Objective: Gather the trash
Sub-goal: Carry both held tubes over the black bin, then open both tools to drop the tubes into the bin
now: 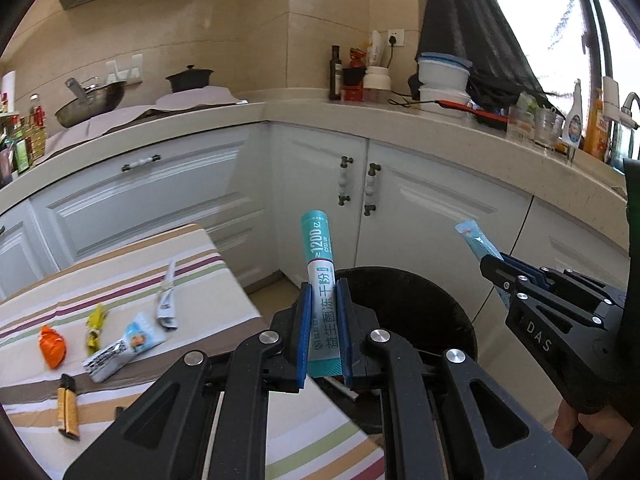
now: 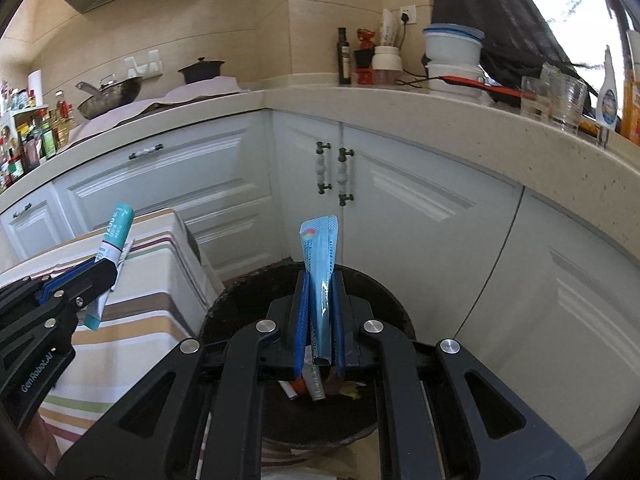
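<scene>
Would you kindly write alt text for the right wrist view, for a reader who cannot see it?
The right gripper pinches a light blue sachet upright over a black trash bin already holding wrappers. At left, the left gripper grips a teal sachet above a striped tablecloth; white kitchen cabinets stand behind.

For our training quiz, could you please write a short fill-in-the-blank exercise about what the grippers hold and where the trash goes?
1. The left gripper is shut on a teal and white ____.
2. The right gripper grips a light blue sachet above the black ____.
3. Several wrappers still lie on the ____ tablecloth.
4. The orange wrapper lies on the ____.

Missing words: sachet; bin; striped; tablecloth
</scene>
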`<action>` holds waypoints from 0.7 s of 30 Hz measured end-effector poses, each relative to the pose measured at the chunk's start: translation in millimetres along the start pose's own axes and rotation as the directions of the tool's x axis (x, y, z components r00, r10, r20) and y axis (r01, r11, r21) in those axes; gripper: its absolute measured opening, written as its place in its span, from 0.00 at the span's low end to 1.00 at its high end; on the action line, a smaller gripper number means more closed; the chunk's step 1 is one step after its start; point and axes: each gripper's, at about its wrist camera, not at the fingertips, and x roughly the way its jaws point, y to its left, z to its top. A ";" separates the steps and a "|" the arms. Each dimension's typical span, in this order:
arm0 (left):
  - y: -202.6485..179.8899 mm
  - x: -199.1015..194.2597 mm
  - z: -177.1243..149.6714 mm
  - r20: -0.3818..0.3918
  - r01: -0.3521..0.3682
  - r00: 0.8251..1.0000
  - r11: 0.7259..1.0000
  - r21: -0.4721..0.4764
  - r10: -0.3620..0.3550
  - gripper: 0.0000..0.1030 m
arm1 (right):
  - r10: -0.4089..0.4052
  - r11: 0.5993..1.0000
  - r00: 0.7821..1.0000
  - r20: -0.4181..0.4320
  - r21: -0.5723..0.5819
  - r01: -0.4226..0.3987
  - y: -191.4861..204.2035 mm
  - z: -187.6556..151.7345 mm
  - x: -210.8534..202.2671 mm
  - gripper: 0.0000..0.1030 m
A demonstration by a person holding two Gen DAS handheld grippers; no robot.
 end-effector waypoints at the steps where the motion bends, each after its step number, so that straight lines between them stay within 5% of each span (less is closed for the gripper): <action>1: -2.4 2.5 0.0 -0.003 0.002 1.000 1.000 0.003 -0.002 0.13 | -0.002 1.000 1.000 -0.001 0.003 0.002 -2.4 -0.3 1.7 0.11; 21: -26.0 59.3 3.2 -0.090 0.001 0.996 0.999 0.038 0.002 0.13 | -0.034 0.998 0.998 -0.046 0.060 0.036 -30.9 -5.5 46.9 0.11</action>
